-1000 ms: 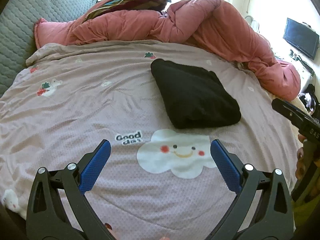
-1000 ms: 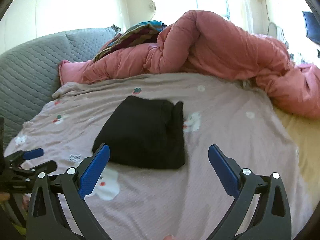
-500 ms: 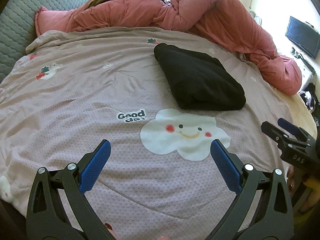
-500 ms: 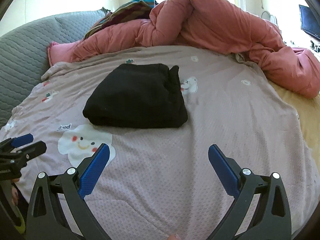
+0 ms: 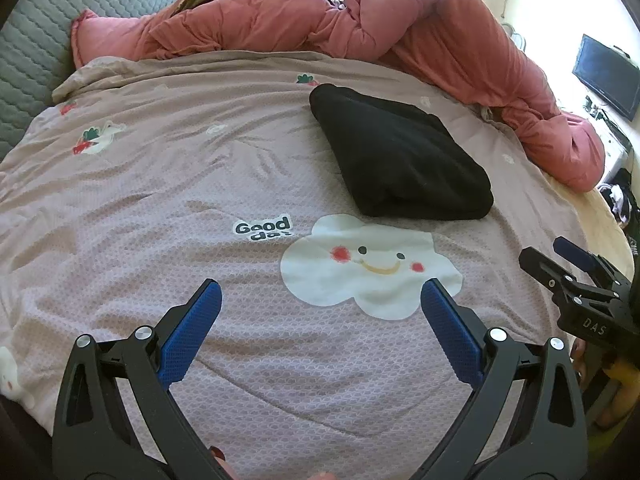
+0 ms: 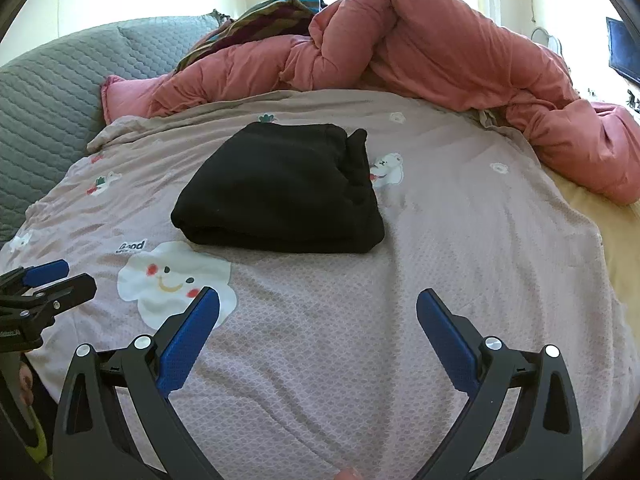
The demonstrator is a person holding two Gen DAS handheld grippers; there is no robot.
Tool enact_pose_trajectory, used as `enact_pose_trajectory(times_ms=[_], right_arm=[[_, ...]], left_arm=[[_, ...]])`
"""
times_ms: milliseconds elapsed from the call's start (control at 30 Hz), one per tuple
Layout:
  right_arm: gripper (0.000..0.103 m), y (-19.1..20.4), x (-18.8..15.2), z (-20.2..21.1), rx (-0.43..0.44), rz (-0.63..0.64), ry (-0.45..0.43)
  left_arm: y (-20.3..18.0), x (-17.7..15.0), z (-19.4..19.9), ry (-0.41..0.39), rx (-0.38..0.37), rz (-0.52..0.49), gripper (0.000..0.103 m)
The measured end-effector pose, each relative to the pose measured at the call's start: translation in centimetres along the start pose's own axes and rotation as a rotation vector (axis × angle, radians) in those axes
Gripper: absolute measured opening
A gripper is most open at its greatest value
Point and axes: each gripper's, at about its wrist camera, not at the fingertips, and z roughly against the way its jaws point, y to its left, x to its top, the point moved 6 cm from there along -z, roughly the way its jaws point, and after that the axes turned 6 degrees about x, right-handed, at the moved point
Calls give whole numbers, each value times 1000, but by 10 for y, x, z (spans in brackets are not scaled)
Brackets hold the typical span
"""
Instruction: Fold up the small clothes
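A black garment point(image 5: 404, 156) lies folded into a compact bundle on the mauve bedspread point(image 5: 200, 184), beyond a white smiling cloud print point(image 5: 368, 264). It also shows in the right wrist view point(image 6: 284, 192). My left gripper point(image 5: 320, 308) is open and empty, held above the bedspread near the bed's front edge, well short of the garment. My right gripper point(image 6: 318, 312) is open and empty, also back from the garment. Each gripper shows at the edge of the other's view: the right one point(image 5: 572, 268) and the left one point(image 6: 48, 280).
A bunched pink duvet point(image 5: 400, 28) runs along the far and right sides of the bed. A grey quilted headboard point(image 5: 36, 40) stands at the left. A striped cloth point(image 6: 264, 20) lies on the duvet. A dark screen point(image 5: 608, 76) is at the far right.
Both grippers have drawn back from the folded garment toward the bed's front edge and tilted down. The garment has stayed in place. Both stay open.
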Motion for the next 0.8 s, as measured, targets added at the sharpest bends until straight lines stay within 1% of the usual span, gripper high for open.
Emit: enact_pose_trajectory(times_ms=[433, 800], right_arm=[[98, 3, -4, -2, 15, 1, 11], [98, 4, -5, -1, 18, -1, 8]], left_arm=[[1, 0, 0, 3, 25, 0, 93], [1, 0, 1, 1, 24, -2, 93]])
